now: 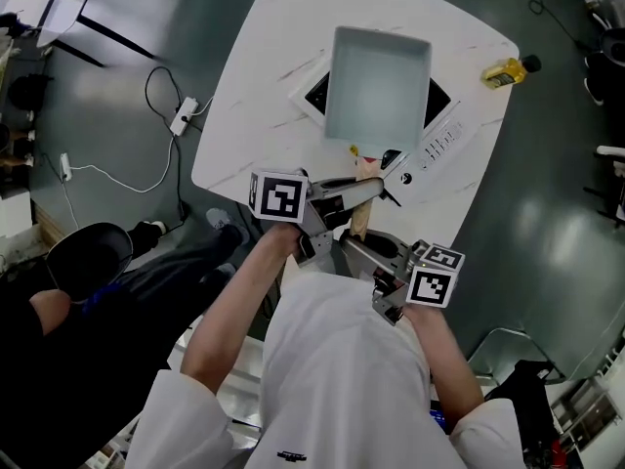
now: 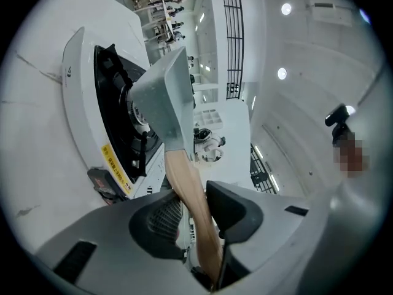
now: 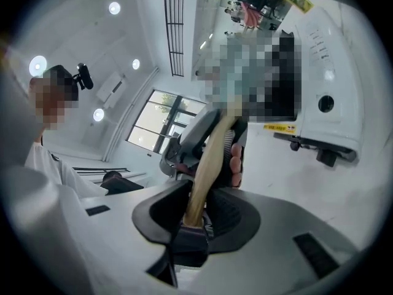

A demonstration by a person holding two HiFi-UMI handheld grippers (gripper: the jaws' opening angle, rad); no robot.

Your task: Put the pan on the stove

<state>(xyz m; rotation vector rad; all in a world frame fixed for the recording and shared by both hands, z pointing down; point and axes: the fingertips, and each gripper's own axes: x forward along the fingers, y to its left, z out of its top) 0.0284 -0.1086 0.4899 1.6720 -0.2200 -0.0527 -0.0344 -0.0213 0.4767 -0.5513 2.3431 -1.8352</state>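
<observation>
Placing step. The left gripper (image 2: 190,209) and right gripper (image 3: 198,209) both clenched the wooden handle (image 2: 183,174). The pan (image 1: 379,84) hung ahead of their jaws, above the stove (image 1: 445,137). The next move probably called for a level descent, then release.

White marble table (image 1: 252,96), grey floor (image 1: 547,223)

The head view looks steeply down on the stove (image 1: 441,147); both gripper views look closely along the handle (image 2: 190,204) toward it.
</observation>
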